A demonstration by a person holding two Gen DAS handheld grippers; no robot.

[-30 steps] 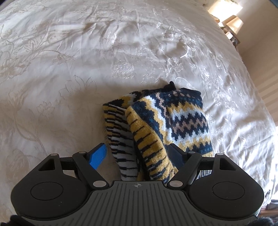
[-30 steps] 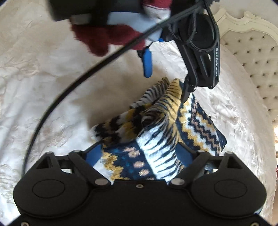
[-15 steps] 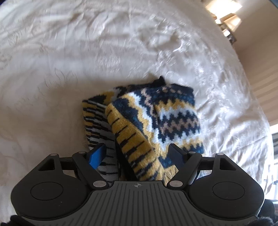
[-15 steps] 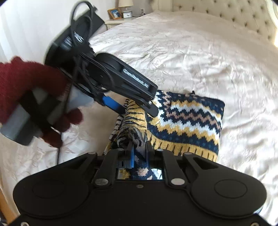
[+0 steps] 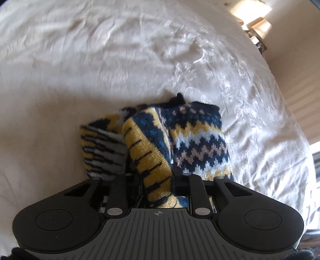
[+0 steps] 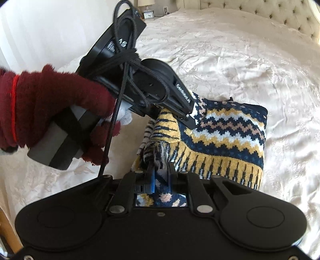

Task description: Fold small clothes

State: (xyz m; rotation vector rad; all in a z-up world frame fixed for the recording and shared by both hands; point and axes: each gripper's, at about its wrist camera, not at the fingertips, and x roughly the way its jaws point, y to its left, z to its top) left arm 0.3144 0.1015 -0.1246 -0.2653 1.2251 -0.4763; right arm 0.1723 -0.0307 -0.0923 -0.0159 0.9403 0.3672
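Note:
A small knitted sweater (image 5: 196, 144) with navy, yellow, white and tan zigzag bands lies partly folded on the cream bedspread (image 5: 100, 60). My left gripper (image 5: 155, 178) is shut on its yellow-and-black ribbed edge, close to the camera. My right gripper (image 6: 160, 176) is shut on a bunched striped fold of the same sweater (image 6: 226, 136). In the right wrist view the left gripper (image 6: 186, 118) reaches in from the upper left, held by a hand in a maroon glove (image 6: 50, 108), with its tips on the sweater's far edge.
The embroidered bedspread (image 6: 230, 60) spreads all around. A tufted headboard (image 6: 280, 18) stands at the far right, a nightstand with a clock (image 6: 149, 14) beyond. A black cable (image 6: 114, 128) hangs from the left gripper.
Both grippers have closed on the sweater: the right about half a second ago, the left just now. The right gripper has swung round to face the headboard. The sweater's edge is lifted.

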